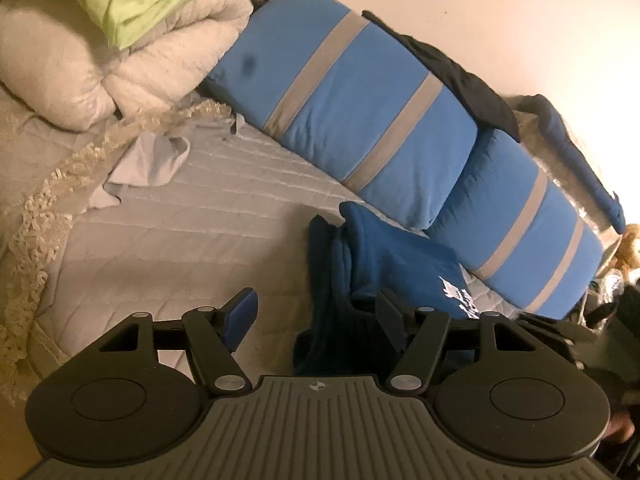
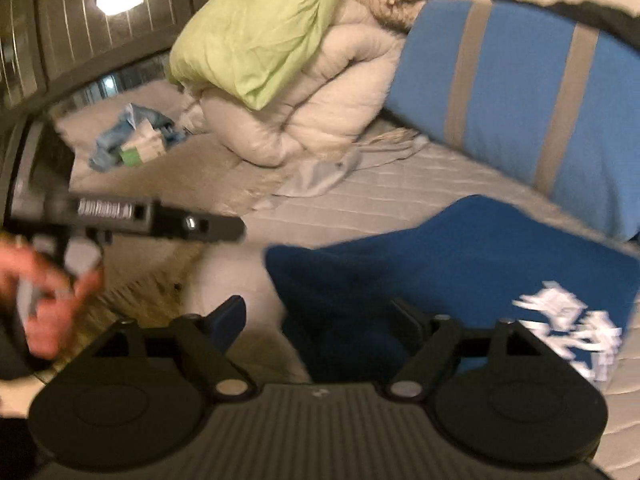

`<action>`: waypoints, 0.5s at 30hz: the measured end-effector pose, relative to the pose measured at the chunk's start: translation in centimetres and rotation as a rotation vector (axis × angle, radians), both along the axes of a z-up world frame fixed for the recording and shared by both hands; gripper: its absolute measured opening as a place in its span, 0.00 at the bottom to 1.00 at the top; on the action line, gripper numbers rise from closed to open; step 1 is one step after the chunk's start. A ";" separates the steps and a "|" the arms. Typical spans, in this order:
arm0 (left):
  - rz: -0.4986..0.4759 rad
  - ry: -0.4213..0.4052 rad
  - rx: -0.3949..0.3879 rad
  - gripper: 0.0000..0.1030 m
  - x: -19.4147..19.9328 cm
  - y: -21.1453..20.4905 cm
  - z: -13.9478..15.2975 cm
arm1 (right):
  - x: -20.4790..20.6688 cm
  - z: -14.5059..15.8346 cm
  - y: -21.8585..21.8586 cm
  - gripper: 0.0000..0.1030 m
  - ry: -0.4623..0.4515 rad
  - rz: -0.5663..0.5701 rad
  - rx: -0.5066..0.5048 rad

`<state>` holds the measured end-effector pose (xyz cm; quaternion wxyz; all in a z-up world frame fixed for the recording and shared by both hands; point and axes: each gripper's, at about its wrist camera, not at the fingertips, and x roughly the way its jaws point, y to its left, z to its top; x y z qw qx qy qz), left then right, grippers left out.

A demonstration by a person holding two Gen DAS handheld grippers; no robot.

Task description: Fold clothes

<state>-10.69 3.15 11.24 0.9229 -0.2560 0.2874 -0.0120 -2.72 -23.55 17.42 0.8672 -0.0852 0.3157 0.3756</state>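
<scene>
With both grippers' fingers spread and empty over the bunched blue garment [image 1: 384,264], I judge folding unsettled: smoothing or finishing.

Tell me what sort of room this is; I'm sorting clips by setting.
Most likely a bedroom: a quilted mattress serves as the work surface, with blue striped pillows along the wall, a bunched white duvet and a dark blue garment lying on it.

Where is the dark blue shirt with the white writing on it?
The dark blue shirt lies on the bed, right beside the striped blue pillows, just ahead of both open hand-held grippers.
</scene>
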 end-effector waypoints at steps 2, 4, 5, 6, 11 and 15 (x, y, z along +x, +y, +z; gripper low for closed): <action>-0.020 0.012 -0.043 0.63 0.5 0.3 -0.2 | -1.1 0.1 -1.1 0.85 -0.057 -0.010 -0.055; -0.040 0.023 -0.079 0.63 1.1 0.4 -0.3 | -2.2 -0.7 -1.9 0.85 -0.102 -0.018 -0.129; -0.052 0.026 -0.082 0.63 1.4 0.2 -0.2 | -2.7 -1.1 -2.4 0.85 -0.124 -0.023 -0.165; -0.064 0.029 -0.082 0.63 1.7 0.0 -0.1 | -3.1 -1.5 -2.8 0.85 -0.146 -0.027 -0.202; -0.136 0.031 -0.038 0.63 3.5 -1.3 0.3 | -3.8 -2.9 -4.3 0.85 -0.214 -0.079 -0.340; -0.195 0.063 0.086 0.63 4.9 -2.6 -0.3 | -4.0 -3.8 -5.5 0.85 -0.249 -0.129 -0.438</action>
